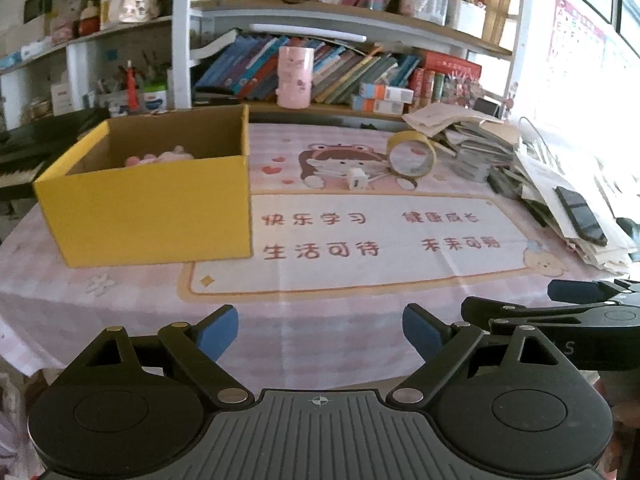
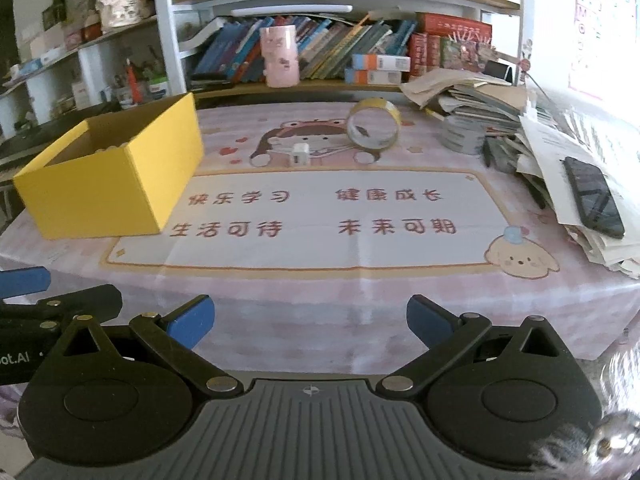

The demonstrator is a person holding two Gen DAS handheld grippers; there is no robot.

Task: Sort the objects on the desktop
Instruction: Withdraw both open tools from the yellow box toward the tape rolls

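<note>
Both claws hang over the near edge of the table, side by side and pointing down toward its far side. The left claw is spread wide with nothing between its blue pads; the right claw is likewise spread and empty, its pads well apart. In the left view the right claw's fingers show at the right edge, and in the right view the left claw's show at the left edge. A pink cartoon mat with red characters covers the table. On its left stands an open yellow box, and a pink soft thing lies inside near the back wall; what it is cannot be told. Toward the far middle, on the mat's cartoon figure, a small white charger sits just beside a roll of yellow tape that stands on edge, its hole facing the cameras. To the right, a heap of papers carries a dark phone on top. Behind the table, shelves hold leaning books and a pink cup.
</note>
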